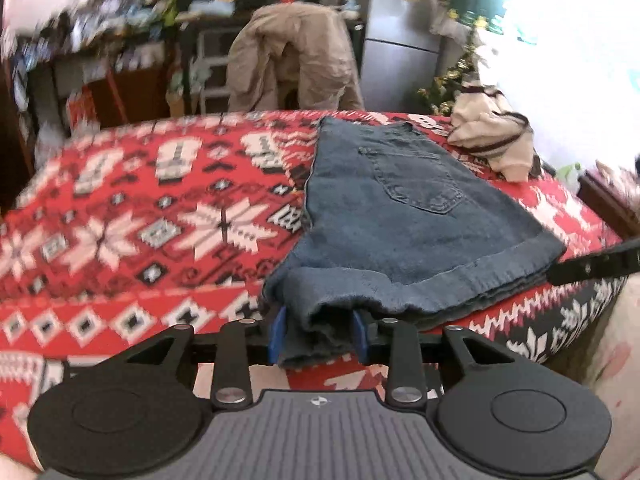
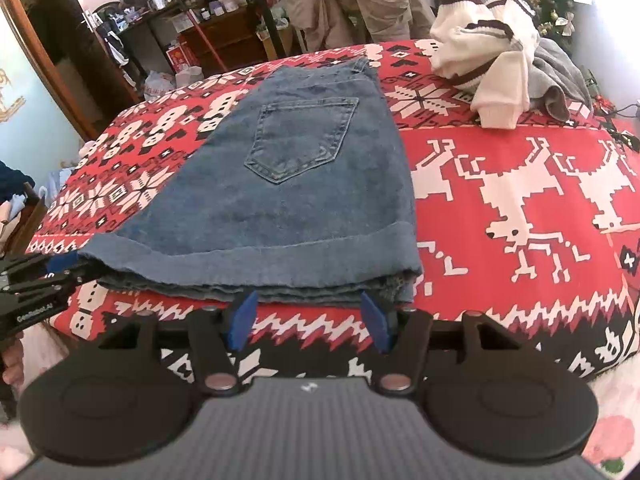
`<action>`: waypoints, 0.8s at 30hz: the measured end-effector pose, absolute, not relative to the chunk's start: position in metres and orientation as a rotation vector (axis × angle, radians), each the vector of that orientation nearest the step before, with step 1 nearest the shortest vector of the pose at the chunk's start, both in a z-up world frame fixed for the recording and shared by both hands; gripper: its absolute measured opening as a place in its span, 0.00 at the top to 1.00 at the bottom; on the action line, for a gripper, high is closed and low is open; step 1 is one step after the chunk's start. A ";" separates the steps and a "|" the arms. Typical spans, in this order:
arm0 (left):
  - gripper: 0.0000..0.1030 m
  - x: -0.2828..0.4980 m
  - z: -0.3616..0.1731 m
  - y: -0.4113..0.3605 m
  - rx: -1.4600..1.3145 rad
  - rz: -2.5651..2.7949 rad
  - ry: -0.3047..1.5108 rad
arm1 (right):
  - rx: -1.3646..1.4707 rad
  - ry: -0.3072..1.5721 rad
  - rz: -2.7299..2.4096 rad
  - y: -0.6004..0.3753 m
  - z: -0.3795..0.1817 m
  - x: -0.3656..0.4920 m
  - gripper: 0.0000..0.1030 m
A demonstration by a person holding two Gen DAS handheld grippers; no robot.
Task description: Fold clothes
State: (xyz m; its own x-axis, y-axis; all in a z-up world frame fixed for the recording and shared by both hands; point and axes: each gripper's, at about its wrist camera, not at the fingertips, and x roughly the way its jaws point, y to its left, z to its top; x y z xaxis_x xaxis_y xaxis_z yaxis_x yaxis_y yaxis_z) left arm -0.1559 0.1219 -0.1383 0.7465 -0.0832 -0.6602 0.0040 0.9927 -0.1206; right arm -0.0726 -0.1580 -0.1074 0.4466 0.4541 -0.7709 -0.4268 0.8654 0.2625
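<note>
We count one pair of denim shorts (image 2: 312, 184), folded flat, with one back pocket (image 2: 304, 140) showing. We see one cream sweater with dark stripes (image 2: 484, 52) and one grey garment (image 2: 560, 80) beside it, both bunched. One red patterned cover (image 2: 520, 200) is under them, with three white reindeer figures on it. One beige jacket (image 1: 292, 56) hangs behind. We count two claws: left claw (image 1: 320, 332), right claw (image 2: 310, 322).

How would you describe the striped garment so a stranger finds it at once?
Start at the red patterned blanket. At its far right corner, beyond the folded denim shorts, lies the crumpled cream sweater. Dark stripes distinguish it from the plain grey cloth beside it.
</note>
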 end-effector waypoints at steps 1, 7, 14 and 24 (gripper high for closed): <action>0.68 -0.156 -0.139 0.126 -0.148 -0.039 0.733 | 0.030 0.961 0.547 -0.158 -0.107 -0.073 0.38; 0.98 -0.159 -0.146 0.151 -0.327 0.025 0.755 | 0.030 0.953 0.550 -0.157 -0.104 -0.072 0.37; 0.98 -0.177 -0.141 0.140 -0.362 0.023 0.812 | 0.014 0.958 0.569 -0.149 -0.105 -0.071 0.37; 0.98 -0.177 -0.131 0.145 -0.374 -0.023 0.801 | -0.008 0.931 0.620 -0.139 -0.099 -0.074 0.37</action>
